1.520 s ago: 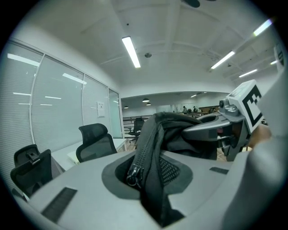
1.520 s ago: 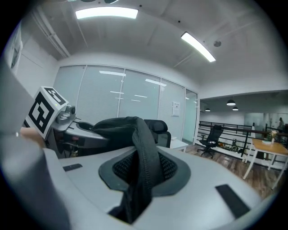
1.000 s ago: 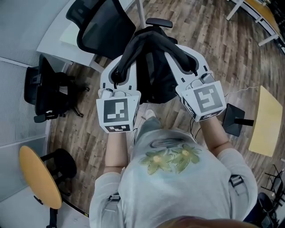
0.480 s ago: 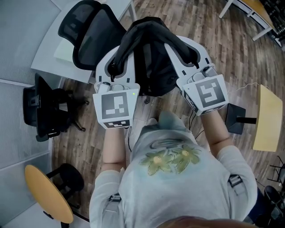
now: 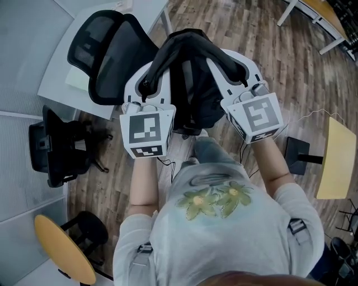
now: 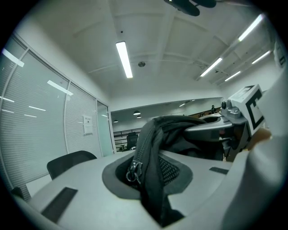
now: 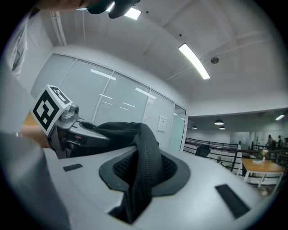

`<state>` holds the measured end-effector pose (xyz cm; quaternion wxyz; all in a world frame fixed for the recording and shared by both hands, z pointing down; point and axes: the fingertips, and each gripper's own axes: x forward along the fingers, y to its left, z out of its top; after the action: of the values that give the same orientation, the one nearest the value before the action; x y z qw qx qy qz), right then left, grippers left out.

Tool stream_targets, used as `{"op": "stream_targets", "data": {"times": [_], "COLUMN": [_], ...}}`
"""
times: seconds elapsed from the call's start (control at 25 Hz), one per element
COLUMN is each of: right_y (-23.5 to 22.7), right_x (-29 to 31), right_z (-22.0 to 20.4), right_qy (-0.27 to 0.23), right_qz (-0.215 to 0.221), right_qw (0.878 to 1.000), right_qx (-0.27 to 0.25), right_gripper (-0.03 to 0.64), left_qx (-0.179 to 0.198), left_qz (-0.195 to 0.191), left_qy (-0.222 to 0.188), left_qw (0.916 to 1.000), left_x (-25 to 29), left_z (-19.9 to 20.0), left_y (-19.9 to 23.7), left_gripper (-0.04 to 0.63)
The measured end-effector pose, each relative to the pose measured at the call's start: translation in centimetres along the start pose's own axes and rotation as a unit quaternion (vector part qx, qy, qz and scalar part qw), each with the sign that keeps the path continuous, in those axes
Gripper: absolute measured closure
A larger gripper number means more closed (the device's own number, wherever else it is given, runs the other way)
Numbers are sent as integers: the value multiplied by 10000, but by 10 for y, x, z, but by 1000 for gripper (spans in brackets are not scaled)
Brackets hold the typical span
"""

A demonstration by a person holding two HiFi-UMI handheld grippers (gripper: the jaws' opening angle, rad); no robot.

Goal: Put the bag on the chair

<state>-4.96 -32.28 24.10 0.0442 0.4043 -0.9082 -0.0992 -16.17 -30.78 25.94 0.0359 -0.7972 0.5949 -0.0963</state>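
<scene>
A black bag [image 5: 193,84] hangs between my two grippers, above the wooden floor. My left gripper [image 5: 146,89] is shut on a zippered edge of the bag [image 6: 150,148], with the zipper pull dangling at the jaws. My right gripper [image 5: 241,77] is shut on a padded black strap of the bag [image 7: 145,157], which runs through its jaws. A black mesh office chair [image 5: 109,53] stands just ahead and left of the bag, beside a white desk [image 5: 59,72]. In the gripper views, the left gripper [image 6: 148,179] and right gripper [image 7: 139,184] point about level.
A second black chair [image 5: 56,151] lies low at the left. An orange round stool [image 5: 64,257] is at the bottom left. On the right are a pale wooden board [image 5: 335,156] and a black stand [image 5: 299,153]. A white table leg [image 5: 299,8] shows at the top right.
Both grippers have carried the bag across the floor towards the mesh chair, which now shows more fully at the upper left. The grip on the bag is unchanged.
</scene>
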Motion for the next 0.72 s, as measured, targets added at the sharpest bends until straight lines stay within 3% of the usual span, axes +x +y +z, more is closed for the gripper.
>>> {"op": "stream_targets", "data": {"times": [0.24, 0.72], "right_y": [-30, -45], "right_x": [35, 81], "right_z": [-12, -83], "right_qy": [-27, 404], "right_qz": [-15, 129], "right_qw": [10000, 9987], "right_qx": [-46, 270], "right_gripper": [540, 537], "left_qx": [48, 25], "left_qz": [-1, -171], "left_qy": [-82, 279], "left_qw": [10000, 9995], "left_x": [47, 103], "left_z": [-2, -61], "left_y": [15, 29], "left_gripper": [514, 512]}}
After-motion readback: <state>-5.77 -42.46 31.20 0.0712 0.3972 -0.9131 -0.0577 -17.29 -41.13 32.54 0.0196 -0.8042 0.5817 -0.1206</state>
